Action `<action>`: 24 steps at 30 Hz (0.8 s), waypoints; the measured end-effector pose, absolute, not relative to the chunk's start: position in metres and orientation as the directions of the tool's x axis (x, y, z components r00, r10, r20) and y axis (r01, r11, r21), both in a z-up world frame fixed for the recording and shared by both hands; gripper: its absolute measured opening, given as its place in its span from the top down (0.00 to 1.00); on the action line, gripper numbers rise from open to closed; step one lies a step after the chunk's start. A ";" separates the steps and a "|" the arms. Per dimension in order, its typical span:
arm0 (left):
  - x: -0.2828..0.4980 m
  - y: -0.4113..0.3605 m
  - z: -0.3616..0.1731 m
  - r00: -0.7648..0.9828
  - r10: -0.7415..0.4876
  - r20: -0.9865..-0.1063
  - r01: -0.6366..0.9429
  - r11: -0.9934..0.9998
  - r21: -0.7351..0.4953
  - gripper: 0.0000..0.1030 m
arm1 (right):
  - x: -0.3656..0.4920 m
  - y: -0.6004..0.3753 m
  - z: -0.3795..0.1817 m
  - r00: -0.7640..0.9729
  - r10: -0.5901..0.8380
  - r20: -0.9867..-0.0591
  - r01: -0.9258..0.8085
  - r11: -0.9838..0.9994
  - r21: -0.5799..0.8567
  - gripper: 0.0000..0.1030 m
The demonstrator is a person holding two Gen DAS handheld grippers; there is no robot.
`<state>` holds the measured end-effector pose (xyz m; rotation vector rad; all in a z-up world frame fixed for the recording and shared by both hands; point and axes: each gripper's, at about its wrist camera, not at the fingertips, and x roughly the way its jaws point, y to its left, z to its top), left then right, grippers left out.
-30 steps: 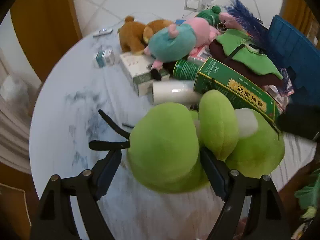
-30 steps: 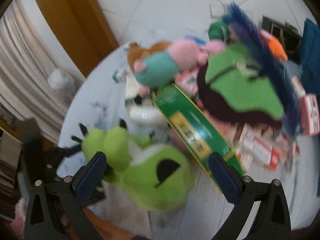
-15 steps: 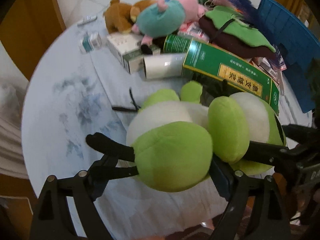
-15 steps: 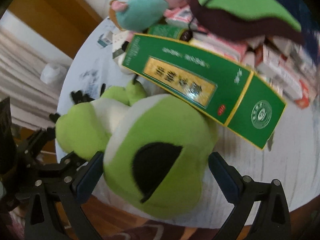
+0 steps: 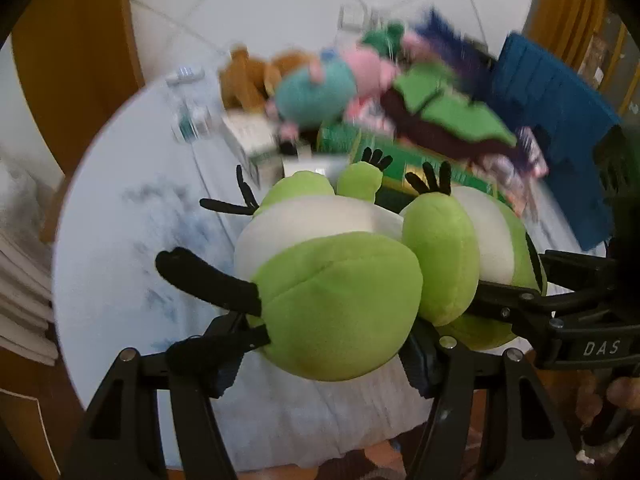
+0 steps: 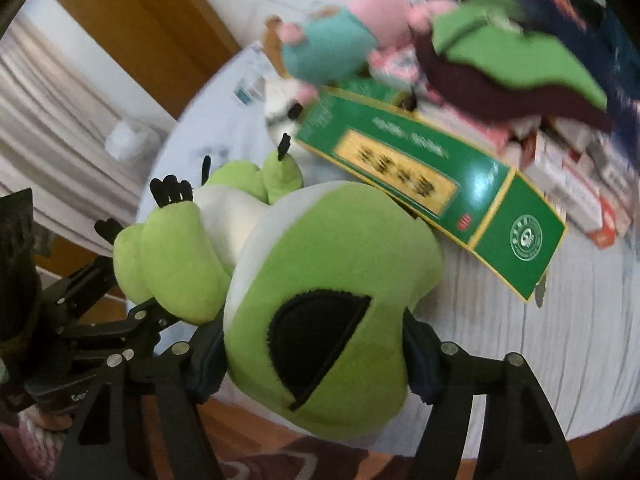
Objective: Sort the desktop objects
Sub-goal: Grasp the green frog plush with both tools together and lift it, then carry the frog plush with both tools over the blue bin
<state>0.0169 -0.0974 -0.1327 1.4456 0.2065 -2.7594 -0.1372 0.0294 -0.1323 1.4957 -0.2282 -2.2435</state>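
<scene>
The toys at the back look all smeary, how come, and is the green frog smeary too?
Left wrist view: the pile of toys behind is streaked with motion blur, the green frog up close stays sharper. Right wrist view: same, and the green box shows a small glare patch.

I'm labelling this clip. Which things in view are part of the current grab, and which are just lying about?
In play:
- soft green and white frog plush
- left gripper, closing on its foot
- right gripper, closing on its head

Lying about:
- long green cardboard box
- teal and pink pig plush
- brown bear plush
</scene>
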 end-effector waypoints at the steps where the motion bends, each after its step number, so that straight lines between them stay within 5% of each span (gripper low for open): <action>1: 0.017 -0.098 -0.124 -0.589 0.033 -0.807 0.080 -0.992 -0.099 0.37 | -0.137 0.028 -0.124 -0.343 -0.447 -0.826 0.276 -0.889 0.366 0.31; 10: 0.008 -0.079 -0.051 -0.737 -0.013 -0.676 0.060 -0.997 -0.046 0.37 | -0.141 0.031 -0.044 -0.538 -0.471 -0.699 0.357 -0.879 0.317 0.31; 24: -0.059 0.062 0.028 -0.847 0.151 -0.510 -0.168 -0.986 -0.012 0.37 | -0.131 0.172 0.046 -0.772 -0.309 -0.555 0.214 -0.949 0.231 0.31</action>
